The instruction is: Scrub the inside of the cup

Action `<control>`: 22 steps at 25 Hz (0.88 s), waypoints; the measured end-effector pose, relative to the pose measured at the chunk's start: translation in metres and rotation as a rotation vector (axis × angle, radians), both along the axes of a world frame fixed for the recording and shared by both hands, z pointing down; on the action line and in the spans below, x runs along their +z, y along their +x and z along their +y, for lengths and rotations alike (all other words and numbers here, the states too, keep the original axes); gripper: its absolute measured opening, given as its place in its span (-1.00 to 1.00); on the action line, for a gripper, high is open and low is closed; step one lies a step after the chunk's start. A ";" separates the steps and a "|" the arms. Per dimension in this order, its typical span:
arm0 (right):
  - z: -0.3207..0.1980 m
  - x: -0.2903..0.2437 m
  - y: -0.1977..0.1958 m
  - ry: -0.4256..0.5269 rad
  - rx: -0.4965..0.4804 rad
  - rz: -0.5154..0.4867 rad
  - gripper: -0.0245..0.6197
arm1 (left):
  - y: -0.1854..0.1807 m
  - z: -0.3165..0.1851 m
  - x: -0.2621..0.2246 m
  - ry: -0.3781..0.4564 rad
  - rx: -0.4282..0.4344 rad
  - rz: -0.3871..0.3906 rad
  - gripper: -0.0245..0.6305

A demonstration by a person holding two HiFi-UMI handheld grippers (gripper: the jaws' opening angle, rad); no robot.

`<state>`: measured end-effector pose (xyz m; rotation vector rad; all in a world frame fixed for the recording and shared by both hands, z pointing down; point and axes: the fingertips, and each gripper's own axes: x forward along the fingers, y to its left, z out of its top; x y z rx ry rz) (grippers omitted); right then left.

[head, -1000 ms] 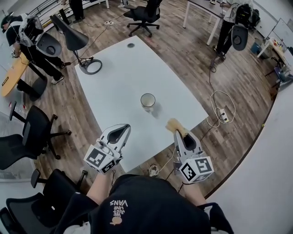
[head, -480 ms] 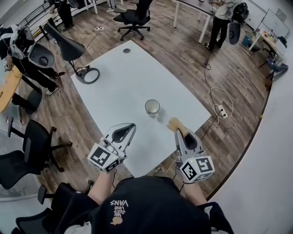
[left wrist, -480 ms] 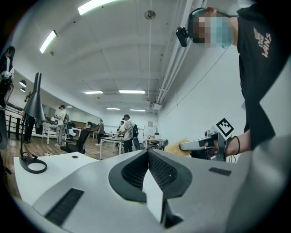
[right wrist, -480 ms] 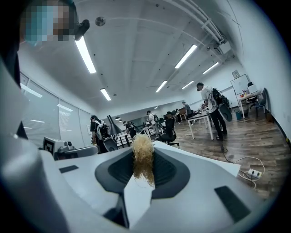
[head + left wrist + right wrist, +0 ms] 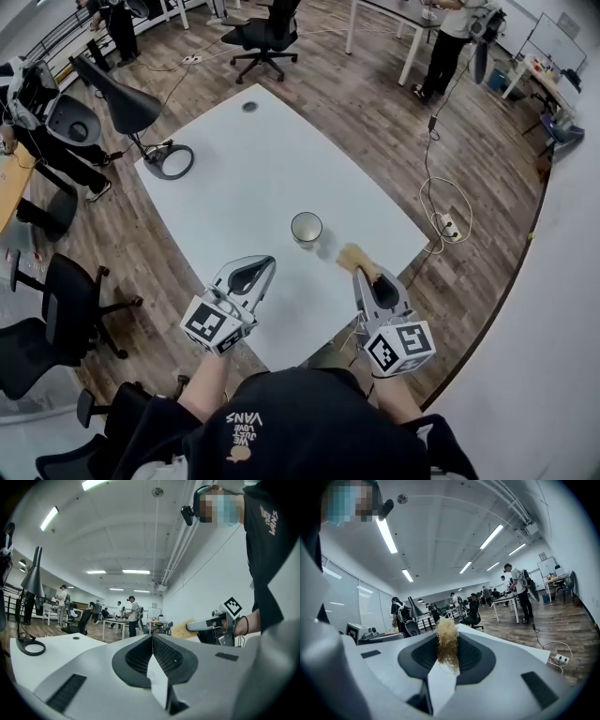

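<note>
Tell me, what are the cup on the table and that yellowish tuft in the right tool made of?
Cup: smooth and hard, pale rim, greyish inside; perhaps glazed ceramic or metal, too small to tell. Tuft: tangled straw-coloured fibres, matte and frizzy, like a loofah or plant-fibre scrubber, pinched in the right tool.

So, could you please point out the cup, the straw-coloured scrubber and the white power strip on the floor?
Small round pale cup (image 5: pixel 306 228): head view, its open inside.
Straw-coloured fibrous scrubber (image 5: pixel 447 644): right gripper view, middle of the tuft.
White power strip (image 5: pixel 448 226): head view, middle of its body.
</note>
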<state>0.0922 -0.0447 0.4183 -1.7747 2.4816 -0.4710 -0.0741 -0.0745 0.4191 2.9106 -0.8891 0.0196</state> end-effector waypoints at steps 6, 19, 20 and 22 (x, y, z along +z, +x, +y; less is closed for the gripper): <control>-0.028 0.006 0.009 -0.014 -0.068 -0.005 -0.64 | 0.015 -0.019 0.018 -0.034 -0.050 -0.007 -0.89; -0.065 0.020 0.012 -0.052 -0.142 0.002 -0.64 | 0.029 -0.058 0.057 -0.021 -0.091 -0.067 -0.89; -0.066 0.021 0.013 -0.055 -0.142 0.002 -0.64 | 0.029 -0.061 0.060 -0.022 -0.090 -0.071 -0.89; -0.067 0.024 0.014 -0.063 -0.139 0.003 -0.64 | 0.030 -0.065 0.065 -0.025 -0.083 -0.074 -0.89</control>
